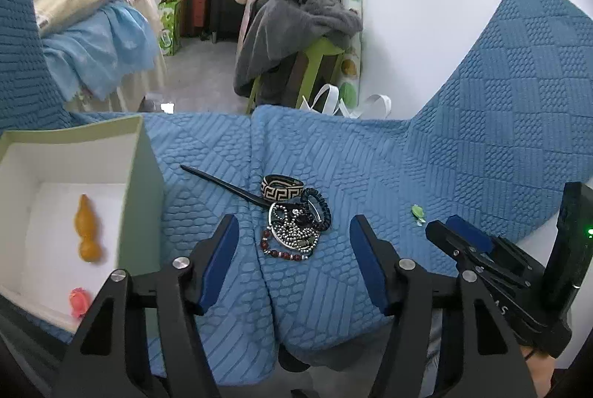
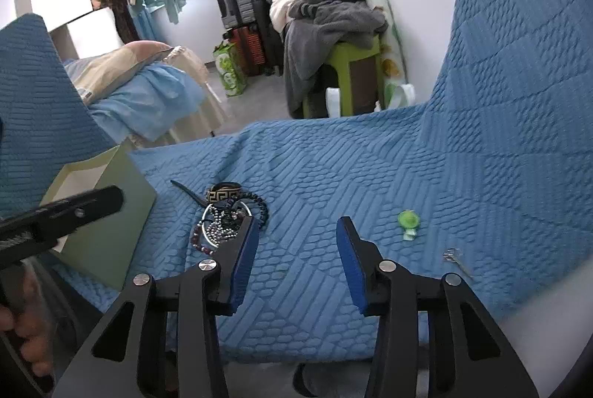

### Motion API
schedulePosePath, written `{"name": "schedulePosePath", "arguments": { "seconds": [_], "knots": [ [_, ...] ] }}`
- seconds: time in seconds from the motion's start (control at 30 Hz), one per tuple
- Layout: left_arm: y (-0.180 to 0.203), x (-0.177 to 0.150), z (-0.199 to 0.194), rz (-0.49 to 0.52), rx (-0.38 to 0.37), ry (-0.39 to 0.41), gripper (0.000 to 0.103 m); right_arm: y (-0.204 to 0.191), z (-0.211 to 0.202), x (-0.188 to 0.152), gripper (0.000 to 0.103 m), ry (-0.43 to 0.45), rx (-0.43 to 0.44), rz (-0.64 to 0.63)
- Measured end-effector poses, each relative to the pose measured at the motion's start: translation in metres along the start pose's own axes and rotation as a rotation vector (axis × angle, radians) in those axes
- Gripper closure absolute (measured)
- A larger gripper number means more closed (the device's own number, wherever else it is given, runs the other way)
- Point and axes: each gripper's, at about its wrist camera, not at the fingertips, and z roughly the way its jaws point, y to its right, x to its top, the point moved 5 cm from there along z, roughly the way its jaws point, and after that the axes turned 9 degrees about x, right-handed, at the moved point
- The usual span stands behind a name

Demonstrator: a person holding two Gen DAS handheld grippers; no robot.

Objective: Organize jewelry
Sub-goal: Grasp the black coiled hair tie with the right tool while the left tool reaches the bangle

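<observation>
Both grippers hang spread and empty. The jewelry pile (image 1: 294,229) lies just ahead of the left gripper (image 1: 294,262) and left of the right gripper (image 2: 294,259); a box (image 1: 142,175) sits further left. Light, tangled, likely slippery: pinch the stiff bangle (image 1: 283,188).

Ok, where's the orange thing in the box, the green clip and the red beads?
orange thing (image 1: 87,231), left wrist view, its middle.
green clip (image 2: 408,220), right wrist view, round top.
red beads (image 1: 283,254), left wrist view, bottom strand.

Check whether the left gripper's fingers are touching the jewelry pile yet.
Apart. The left wrist view shows both fingers open around bare blue cover, with the jewelry pile lying beyond them, untouched.
</observation>
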Motion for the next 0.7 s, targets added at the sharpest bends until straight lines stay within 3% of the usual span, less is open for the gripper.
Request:
{"name": "schedulePosePath", "arguments": {
  "seconds": [0.13,0.3,0.4,0.7],
  "knots": [
    [0.005,0.003,0.029,-0.009,-0.011,-0.049,0.052,0.000,0.021,-0.002,0.075,-0.044,0.073,0.002],
    [0.005,0.006,0.059,-0.032,-0.034,-0.100,0.059,-0.010,0.047,-0.006,0.076,-0.102,0.164,-0.008],
    [0.002,0.007,0.076,-0.051,-0.047,-0.147,0.060,-0.016,0.065,-0.009,0.076,-0.139,0.203,-0.016],
    [-0.009,0.012,0.098,-0.088,-0.048,-0.186,0.061,-0.031,0.102,-0.010,0.079,-0.188,0.274,-0.063]
  ]
}}
